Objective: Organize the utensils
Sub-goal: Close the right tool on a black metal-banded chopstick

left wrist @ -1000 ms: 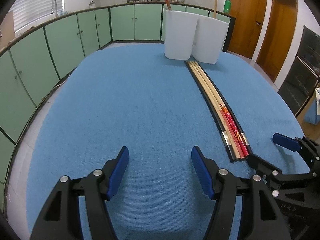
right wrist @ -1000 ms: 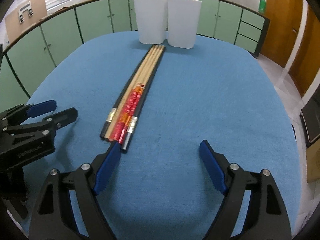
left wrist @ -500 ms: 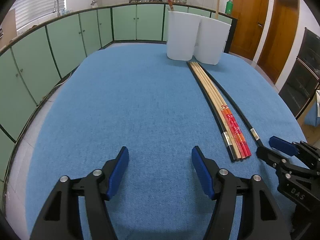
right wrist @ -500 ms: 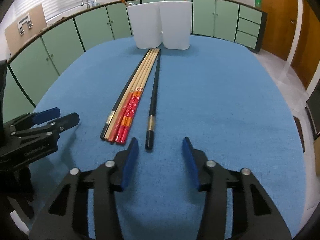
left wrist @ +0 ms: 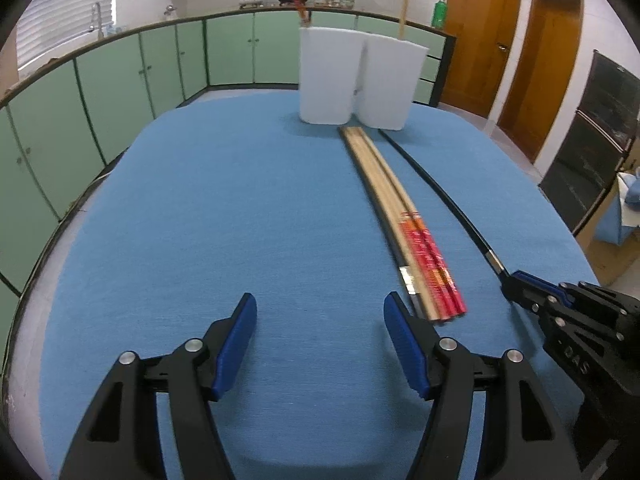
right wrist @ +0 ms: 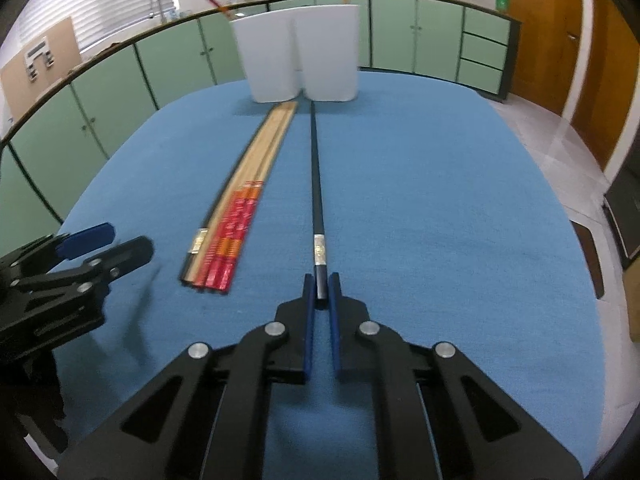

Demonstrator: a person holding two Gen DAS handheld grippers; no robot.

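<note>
1 black chopstick (right wrist: 316, 184) lay apart from the bundle (right wrist: 236, 216), pointing at the 2 white holders (right wrist: 296, 52), its near end pinched as the right gripper (right wrist: 319, 292) finished closing. Lifting level would suit; the left gripper (left wrist: 320, 340) stood spread, empty.

Both wrist views low, facing white bins (left wrist: 356, 80), sharing chopsticks (right wrist: 236, 216)

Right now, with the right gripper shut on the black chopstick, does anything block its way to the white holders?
Nothing visible does. The right gripper clamps the black chopstick at its near end; bare blue cloth runs to the white holders. The other chopsticks lie apart, to the left.
</note>
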